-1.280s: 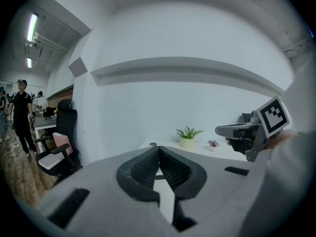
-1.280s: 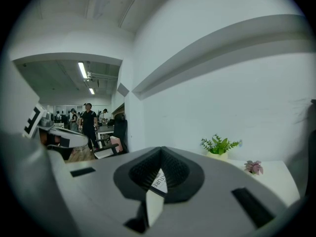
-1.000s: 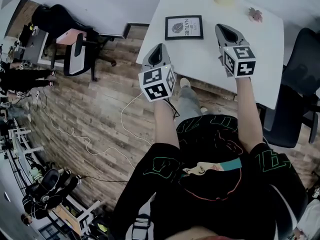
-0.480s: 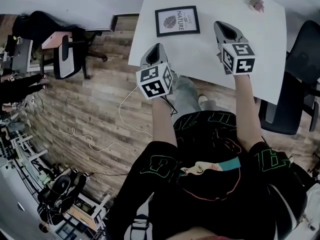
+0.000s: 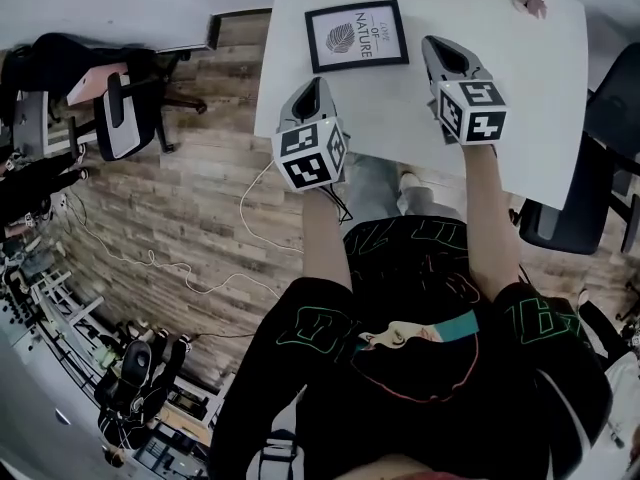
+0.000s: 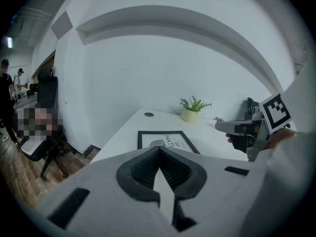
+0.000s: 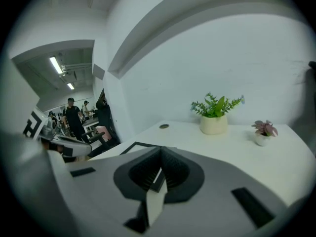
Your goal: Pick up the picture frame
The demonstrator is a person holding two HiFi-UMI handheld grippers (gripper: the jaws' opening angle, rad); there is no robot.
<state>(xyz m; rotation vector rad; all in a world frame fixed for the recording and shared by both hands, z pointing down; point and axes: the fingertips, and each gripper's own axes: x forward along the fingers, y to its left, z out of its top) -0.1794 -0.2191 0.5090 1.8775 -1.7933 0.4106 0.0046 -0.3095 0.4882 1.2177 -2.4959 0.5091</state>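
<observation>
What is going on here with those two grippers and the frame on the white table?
A person at the white table holds a gripper in each hand. The left gripper and the right gripper are both shut and empty, held near the table's front edge. The picture frame lies flat just beyond them, nearer the left one, and neither gripper touches it. The pickup has not yet begun. A potted plant stands farther back.
</observation>
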